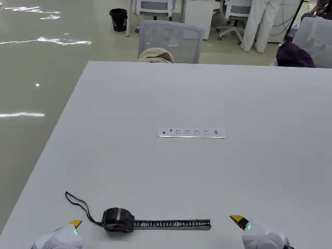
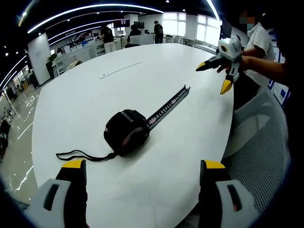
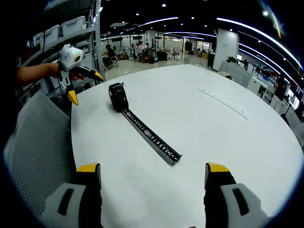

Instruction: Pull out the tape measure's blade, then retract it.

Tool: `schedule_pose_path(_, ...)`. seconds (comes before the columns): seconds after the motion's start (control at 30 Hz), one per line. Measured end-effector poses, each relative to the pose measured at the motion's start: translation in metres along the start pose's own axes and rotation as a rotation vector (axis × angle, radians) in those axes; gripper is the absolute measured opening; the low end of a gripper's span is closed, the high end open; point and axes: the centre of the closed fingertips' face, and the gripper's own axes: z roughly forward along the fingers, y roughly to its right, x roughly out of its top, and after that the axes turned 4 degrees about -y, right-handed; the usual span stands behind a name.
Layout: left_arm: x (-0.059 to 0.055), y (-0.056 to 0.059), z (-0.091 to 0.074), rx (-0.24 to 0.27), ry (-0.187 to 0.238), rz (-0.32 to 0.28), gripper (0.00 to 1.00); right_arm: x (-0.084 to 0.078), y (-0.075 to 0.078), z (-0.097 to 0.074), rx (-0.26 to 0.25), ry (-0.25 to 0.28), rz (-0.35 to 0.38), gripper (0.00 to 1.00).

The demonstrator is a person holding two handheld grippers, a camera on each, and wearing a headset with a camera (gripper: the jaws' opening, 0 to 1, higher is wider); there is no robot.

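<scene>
A black tape measure (image 1: 118,219) lies near the front edge of the white table (image 1: 207,93), its blade (image 1: 172,224) pulled out to the right and lying flat, its wrist strap (image 1: 78,203) trailing left. My left gripper (image 2: 142,172) is open just left of the case (image 2: 126,132), apart from it. My right gripper (image 3: 154,175) is open, facing the blade's end hook (image 3: 174,157) with a gap between. In the head view the left gripper's tip (image 1: 75,223) and the right gripper's tip (image 1: 238,220) flank the tape. Each gripper also appears in the other's view: right gripper (image 2: 223,61), left gripper (image 3: 78,71).
A white power strip (image 1: 191,133) is set flat in the middle of the table. A mesh chair (image 1: 170,40) stands at the far edge, a black bin (image 1: 118,19) on the floor behind. A person (image 1: 262,21) stands at the back right.
</scene>
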Motion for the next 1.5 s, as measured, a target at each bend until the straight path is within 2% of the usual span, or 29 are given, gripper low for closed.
schedule_pose_path(0.13, 0.006, 0.005, -0.005, 0.021, 0.02, -0.02, 0.99, -0.001, -0.005, -0.006, -0.015, 0.009, 0.019, 0.92)
schedule_pose_path(0.23, 0.007, 0.007, -0.006, 0.038, 0.024, -0.032, 0.99, -0.002, -0.005, -0.01, -0.038, 0.016, 0.043, 0.92)
schedule_pose_path(0.3, 0.009, 0.006, -0.008, 0.073, 0.044, -0.064, 0.99, -0.002, -0.006, -0.013, -0.052, 0.023, 0.06, 0.92)
schedule_pose_path(0.47, 0.006, 0.012, -0.01, 0.103, 0.066, -0.123, 0.99, -0.004, -0.01, -0.016, -0.07, 0.032, 0.086, 0.92)
schedule_pose_path(0.53, 0.007, 0.01, -0.013, 0.141, 0.087, -0.136, 0.99, -0.004, -0.012, -0.018, -0.077, 0.034, 0.09, 0.92)
schedule_pose_path(0.67, 0.009, 0.01, -0.015, 0.171, 0.12, -0.211, 0.99, -0.002, -0.014, -0.02, -0.093, 0.047, 0.109, 0.92)
schedule_pose_path(0.87, 0.012, 0.007, -0.02, 0.223, 0.153, -0.273, 0.98, 0.002, -0.018, -0.021, -0.113, 0.065, 0.126, 0.92)
schedule_pose_path(1.17, 0.015, 0.01, -0.02, 0.25, 0.153, -0.292, 0.98, 0.0, -0.022, -0.022, -0.146, 0.072, 0.161, 0.92)
schedule_pose_path(1.5, 0.024, 0.013, -0.012, 0.285, 0.152, -0.31, 0.97, 0.0, -0.032, -0.019, -0.176, 0.069, 0.182, 0.91)
